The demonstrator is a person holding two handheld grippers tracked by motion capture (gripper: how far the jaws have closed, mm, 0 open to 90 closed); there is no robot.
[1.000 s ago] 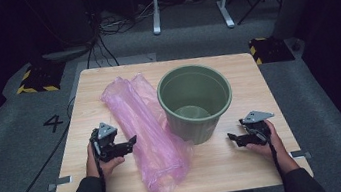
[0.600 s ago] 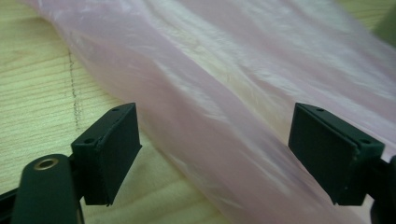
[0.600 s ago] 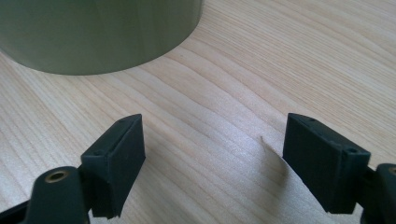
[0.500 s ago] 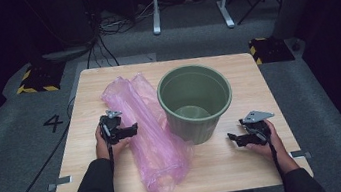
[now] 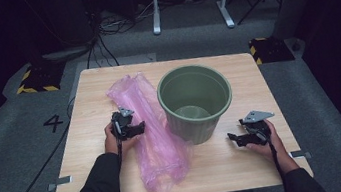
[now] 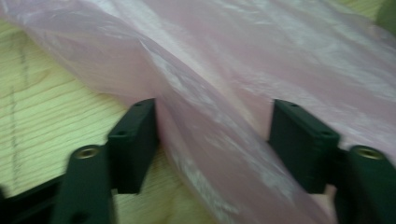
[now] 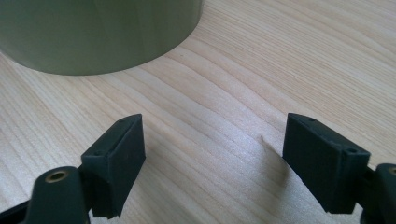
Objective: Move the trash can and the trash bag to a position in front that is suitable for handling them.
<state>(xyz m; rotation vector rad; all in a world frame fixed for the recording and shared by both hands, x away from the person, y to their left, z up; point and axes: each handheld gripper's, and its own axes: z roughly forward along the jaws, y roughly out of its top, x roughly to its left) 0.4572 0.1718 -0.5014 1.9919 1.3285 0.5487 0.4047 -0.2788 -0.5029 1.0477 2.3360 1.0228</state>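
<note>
Since a second ago the left gripper (image 5: 135, 128) has travelled from the table's left side inward and away from the near edge, and it now sits over the crumpled, translucent pink plastic bag (image 5: 156, 133). In the left gripper view its jaws stand wide with a raised fold of the pink film (image 6: 219, 140) running between them, not yet pinched. The bag lies in a long strip from near the far edge to near the near edge of the light wooden table (image 5: 82, 95), its right side touching the round olive-green plastic bin (image 5: 195, 101), which stands upright near the table's middle. The right gripper (image 5: 235, 140) rests low toward the near right corner, jaws wide and empty over bare wood, the bin's wall (image 7: 93, 32) just ahead of it. The likely risk is that the thin, slippery film slides out as the jaws close, or that only one layer is caught, so the bag drags and nudges the bin.
</note>
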